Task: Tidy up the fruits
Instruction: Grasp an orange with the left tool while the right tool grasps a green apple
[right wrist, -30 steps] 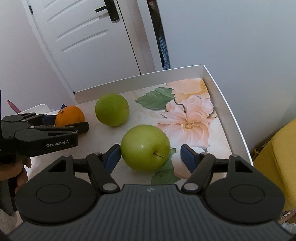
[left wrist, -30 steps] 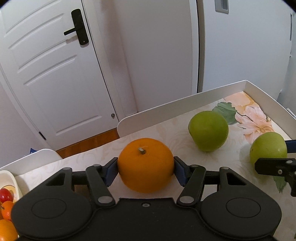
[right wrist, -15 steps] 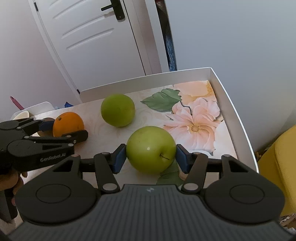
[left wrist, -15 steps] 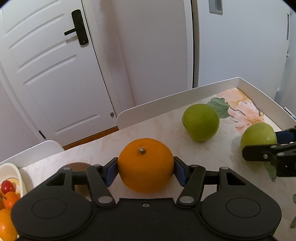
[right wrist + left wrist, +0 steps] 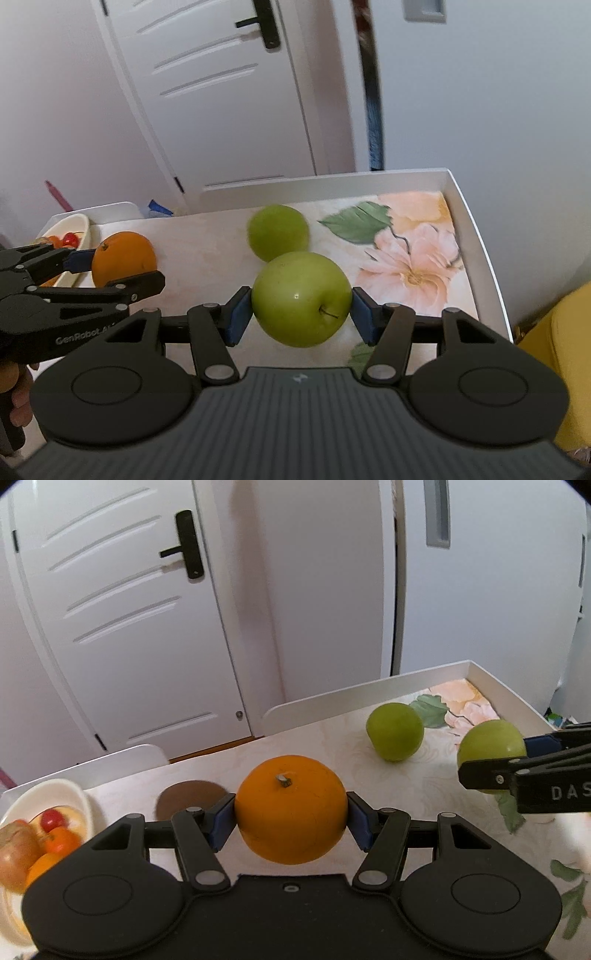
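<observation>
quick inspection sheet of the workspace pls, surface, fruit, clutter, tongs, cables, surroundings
surface: floral-print table with a raised white rim
job's things: orange in the left tongs; green apple in the right tongs; second green apple loose on the table; cream bowl at the left end holding small red and orange fruit and a blurred brownish one
clutter: brown round disc behind the left tongs, what it is I cannot tell
grippers: both tongs shut on their fruit
cables: nothing seen
surroundings: white door with black handle; yellow furniture at right
</observation>
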Demonstrator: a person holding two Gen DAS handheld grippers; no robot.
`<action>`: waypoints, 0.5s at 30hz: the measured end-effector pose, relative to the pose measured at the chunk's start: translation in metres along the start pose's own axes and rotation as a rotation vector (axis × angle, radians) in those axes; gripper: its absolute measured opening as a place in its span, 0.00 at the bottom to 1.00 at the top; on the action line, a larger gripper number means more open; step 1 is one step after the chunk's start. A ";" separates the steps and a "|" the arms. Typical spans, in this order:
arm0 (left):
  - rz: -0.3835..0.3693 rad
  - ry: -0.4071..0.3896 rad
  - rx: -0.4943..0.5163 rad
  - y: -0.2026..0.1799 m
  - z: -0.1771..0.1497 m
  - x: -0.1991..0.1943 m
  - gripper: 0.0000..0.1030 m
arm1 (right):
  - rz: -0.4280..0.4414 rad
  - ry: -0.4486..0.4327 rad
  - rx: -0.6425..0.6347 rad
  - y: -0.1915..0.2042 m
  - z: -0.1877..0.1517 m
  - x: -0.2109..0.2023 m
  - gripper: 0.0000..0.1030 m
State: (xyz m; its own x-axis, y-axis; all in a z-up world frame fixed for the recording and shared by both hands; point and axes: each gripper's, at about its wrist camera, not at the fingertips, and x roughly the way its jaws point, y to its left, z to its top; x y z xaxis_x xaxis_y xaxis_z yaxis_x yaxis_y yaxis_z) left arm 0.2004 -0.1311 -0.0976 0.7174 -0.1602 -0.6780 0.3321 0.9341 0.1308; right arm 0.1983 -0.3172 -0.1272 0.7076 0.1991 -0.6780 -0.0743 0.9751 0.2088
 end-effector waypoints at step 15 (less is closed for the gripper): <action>0.085 -0.038 -0.131 0.067 -0.020 -0.081 0.64 | 0.107 -0.035 -0.131 0.102 0.019 -0.027 0.70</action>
State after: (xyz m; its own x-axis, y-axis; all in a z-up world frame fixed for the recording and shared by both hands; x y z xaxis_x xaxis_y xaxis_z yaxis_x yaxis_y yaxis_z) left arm 0.1525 -0.0491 -0.0487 0.7632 -0.0882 -0.6401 0.1883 0.9780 0.0897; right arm 0.1855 -0.2251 -0.0741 0.7144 0.3016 -0.6315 -0.2401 0.9532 0.1836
